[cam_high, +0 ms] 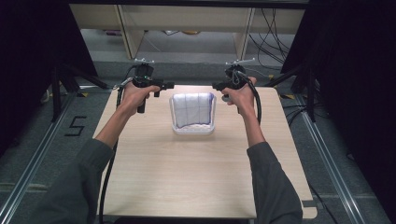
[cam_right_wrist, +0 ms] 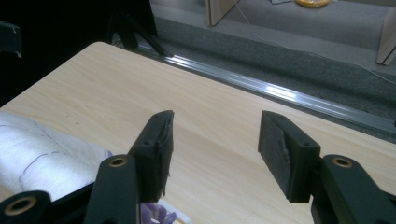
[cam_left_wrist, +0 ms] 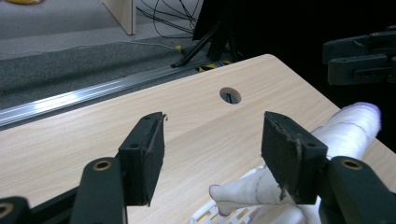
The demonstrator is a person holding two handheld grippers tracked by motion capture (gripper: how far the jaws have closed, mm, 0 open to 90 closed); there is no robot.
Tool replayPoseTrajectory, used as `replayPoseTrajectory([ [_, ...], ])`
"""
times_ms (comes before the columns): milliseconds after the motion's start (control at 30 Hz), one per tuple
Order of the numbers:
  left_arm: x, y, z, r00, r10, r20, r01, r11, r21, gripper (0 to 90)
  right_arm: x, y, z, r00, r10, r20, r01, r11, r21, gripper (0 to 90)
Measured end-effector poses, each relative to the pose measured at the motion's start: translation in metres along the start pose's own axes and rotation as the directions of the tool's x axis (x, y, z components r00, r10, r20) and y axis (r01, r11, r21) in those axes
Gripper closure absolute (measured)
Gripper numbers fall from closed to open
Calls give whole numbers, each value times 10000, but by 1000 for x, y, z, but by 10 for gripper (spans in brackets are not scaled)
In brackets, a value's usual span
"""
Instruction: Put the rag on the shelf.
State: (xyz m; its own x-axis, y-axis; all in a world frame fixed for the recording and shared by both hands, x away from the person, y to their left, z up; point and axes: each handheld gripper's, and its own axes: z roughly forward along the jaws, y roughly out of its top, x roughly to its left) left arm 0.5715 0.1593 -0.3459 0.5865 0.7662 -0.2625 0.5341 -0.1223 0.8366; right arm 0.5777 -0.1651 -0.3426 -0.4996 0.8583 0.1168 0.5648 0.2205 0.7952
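Observation:
A white cloth [cam_high: 194,109] with thin purple grid lines lies draped over a white slatted basket [cam_high: 194,130] at the middle of the wooden table [cam_high: 187,177]. My left gripper [cam_high: 169,85] hovers beside the cloth's far left corner, and my right gripper [cam_high: 215,86] beside its far right corner. Both point inward toward each other. In the left gripper view my left gripper [cam_left_wrist: 212,154] stands open with only bare tabletop between its pads; the cloth [cam_left_wrist: 345,130] lies to the right. In the right gripper view my right gripper [cam_right_wrist: 215,149] is open and empty, with the cloth [cam_right_wrist: 42,158] at lower left.
A round cable hole [cam_left_wrist: 230,95] sits in the table near its far edge. Past that edge run a metal floor rail [cam_right_wrist: 280,93], grey carpet and wooden shelf legs [cam_high: 126,32]. Black tripod legs [cam_high: 60,79] and cables stand at both far sides.

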Motion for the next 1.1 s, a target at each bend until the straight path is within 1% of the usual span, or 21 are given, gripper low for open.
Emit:
replayPoseTrajectory([
  [67,-3,-3,-3,10000,24,6,-24,9999,102,372,0,-1,-3,10000,2,-43,-3,10000,-93,434],
  [100,-4,-4,-5,10000,91,33,-92,9998,152,362,0,-1,-5,9999,-162,-3,162,9998,-73,424],
  [133,-7,-6,-7,9999,133,11,-133,9999,4,356,0,-1,-8,9999,-169,12,169,9998,-139,408],
  [167,-7,-6,-7,9999,133,11,-133,9999,4,357,0,-1,-10,9997,-221,78,222,9995,-205,404],
  [200,-12,-8,-11,9994,353,-43,-353,9992,-204,356,0,0,-13,9992,-388,139,391,9989,-276,398],
  [233,-13,-8,-13,9993,363,23,-362,9990,-266,355,2,0,-16,9997,-188,139,192,9994,-291,393],
  [267,-14,-9,-15,9993,356,113,-353,9989,-317,355,3,0,-19,9997,-172,153,176,9993,-329,390],
  [333,-16,-10,-20,9992,384,130,-379,9985,-387,352,3,-1,-24,9996,-251,142,257,9987,-448,383],
  [367,-16,-11,-22,9991,415,127,-410,9985,-350,350,5,-1,-27,9997,-192,163,200,9986,-490,380],
  [433,-18,-13,-26,9988,480,139,-476,9985,-283,340,5,-3,-32,9994,-316,101,321,9978,-572,368],
  [467,-18,-14,-29,9984,514,215,-509,9984,-246,340,4,-4,-33,9993,-377,55,380,9977,-565,358],
  [500,-19,-16,-31,9981,548,267,-542,9983,-230,340,5,-5,-35,9995,-303,16,303,9978,-595,349],
  [600,-25,-25,-37,9959,801,415,-798,9968,-102,339,6,-11,-40,9995,-298,-67,293,9977,-615,320],
  [667,-28,-31,-40,9947,941,414,-939,9956,-68,335,6,-16,-42,9993,-348,-136,339,9973,-649,313],
  [733,-30,-38,-43,9941,945,533,-940,9955,-120,333,7,-21,-45,9995,-251,-209,235,9972,-712,296],
  [767,-32,-41,-45,9942,941,525,-933,9955,-175,334,6,-23,-47,9992,-339,-209,320,9961,-824,295],
  [800,-33,-44,-47,9936,958,598,-950,9953,-166,334,7,-26,-50,9995,-116,-283,91,9962,-867,294],
  [833,-33,-47,-48,9929,986,671,-980,9951,-122,333,6,-28,-51,9993,-205,-317,175,9956,-925,292],
  [900,-36,-53,-51,9923,996,734,-988,9950,-137,329,7,-33,-55,9991,-199,-381,162,9955,-934,289],
  [933,-36,-55,-53,9920,1001,768,-990,9949,-170,329,9,-36,-56,9991,-90,-425,49,9952,-974,289],
  [1100,-41,-68,-60,9905,1037,900,-1028,9946,-141,321,12,-48,-62,9981,-297,-548,237,9939,-1075,288],
])
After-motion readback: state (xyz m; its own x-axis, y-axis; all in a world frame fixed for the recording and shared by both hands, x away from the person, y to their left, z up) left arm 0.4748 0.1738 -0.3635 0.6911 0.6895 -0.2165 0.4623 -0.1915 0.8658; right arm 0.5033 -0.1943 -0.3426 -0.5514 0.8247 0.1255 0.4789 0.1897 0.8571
